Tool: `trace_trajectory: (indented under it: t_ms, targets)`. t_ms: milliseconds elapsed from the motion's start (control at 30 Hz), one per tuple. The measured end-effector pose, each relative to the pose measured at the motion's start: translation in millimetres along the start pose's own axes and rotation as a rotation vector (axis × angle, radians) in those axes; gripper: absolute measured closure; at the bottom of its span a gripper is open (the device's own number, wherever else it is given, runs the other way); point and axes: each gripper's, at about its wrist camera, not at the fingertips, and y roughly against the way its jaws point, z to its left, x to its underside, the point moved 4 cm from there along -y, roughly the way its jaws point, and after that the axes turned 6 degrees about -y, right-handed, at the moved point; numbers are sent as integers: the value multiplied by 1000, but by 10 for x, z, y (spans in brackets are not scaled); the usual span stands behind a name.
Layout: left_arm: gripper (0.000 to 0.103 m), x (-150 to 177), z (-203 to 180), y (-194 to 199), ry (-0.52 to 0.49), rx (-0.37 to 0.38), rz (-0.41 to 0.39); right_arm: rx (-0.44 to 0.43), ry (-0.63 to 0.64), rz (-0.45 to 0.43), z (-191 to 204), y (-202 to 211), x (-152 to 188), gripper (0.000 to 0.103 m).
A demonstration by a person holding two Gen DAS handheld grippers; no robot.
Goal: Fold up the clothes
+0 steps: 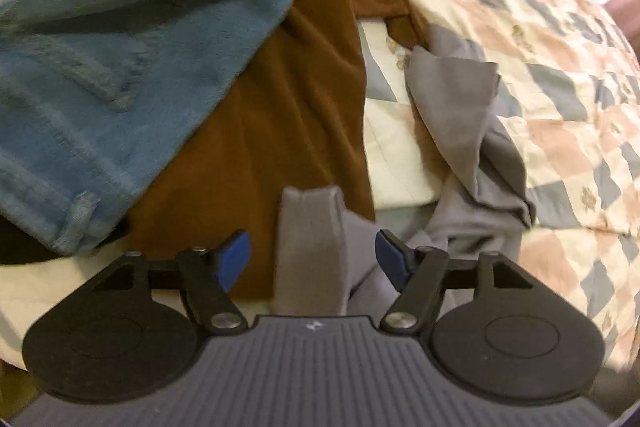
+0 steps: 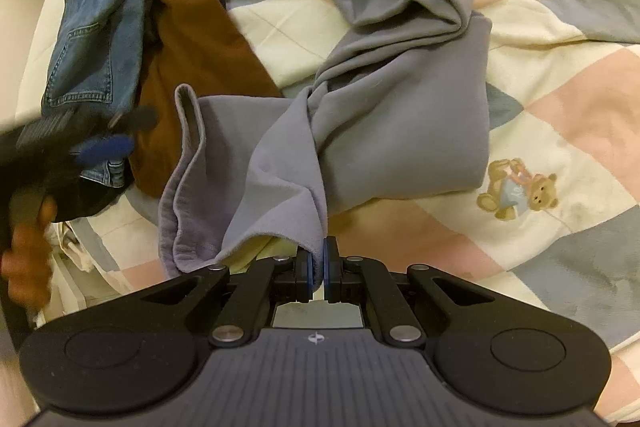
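A grey fleece garment lies crumpled on the quilted bed. My right gripper is shut on a near edge of it and lifts that edge. My left gripper is open, its blue pads either side of a raised grey hem of the same garment, without touching it. In the right wrist view the left gripper appears blurred at the left, beside the grey hem. The rest of the grey garment trails to the right in the left wrist view.
Blue jeans lie on a brown garment to the left; both also show in the right wrist view, jeans and brown cloth. The patchwork quilt with a teddy bear print spreads right.
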Motion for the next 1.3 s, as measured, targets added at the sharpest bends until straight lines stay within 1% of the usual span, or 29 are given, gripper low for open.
trace_trajectory:
  t_ms: [133,167,200,233,267,300,333,500,600,667,733,800,867,1000,1100,1233,1300]
  targets:
    - [36,-49,-64,-241,-28,-21,52,1,-39,3,-39,-26,3,98]
    - [41,-61,-79,-301,-35,-26,65,-1,-49,4,-55,-31,-1,98]
    - [51,-73,-95,-361,-42,-32,78,-4,-57,4,-69,-31,-6,98]
    - [59,-85,-111,-420,-49,-37,91,-5,-62,3,-82,-25,-11,98]
    - [72,-98,-127,-480,-55,-42,104,-7,-67,1,-94,-19,-16,98]
    - [78,-110,-142,-540,-62,-48,117,-8,-72,-1,-107,-15,-22,98]
    - [79,-108,-146,-554,-69,-51,119,-10,-76,-2,-121,-12,-29,98]
    - [81,20,-151,-243,-75,-50,52,-28,-69,-26,-161,60,-59,98]
    - [83,107,-214,8,-61,-53,4,-69,-69,-48,-198,201,-73,99]
    - [85,226,-261,216,-35,-48,-29,-108,-79,-64,-256,351,-69,99]
    - [86,362,-316,453,2,-37,-72,-150,-90,-86,-323,531,-51,99]
    - [90,557,-409,747,49,-31,-134,-205,-95,-131,-413,802,-22,99]
    - [99,752,-525,1078,94,-26,-210,-263,-85,-197,-502,1154,7,99]
    - [99,1136,-919,1849,191,30,-386,-399,-32,-347,-670,2008,37,99]
    - [99,1319,-1329,2325,188,13,-516,-475,40,-451,-755,2712,2,99]
    - [99,1433,-1855,2969,155,34,-692,-519,181,-584,-778,3587,-25,99]
    - [99,1412,-2064,3296,124,7,-772,-529,246,-632,-743,3959,-53,99]
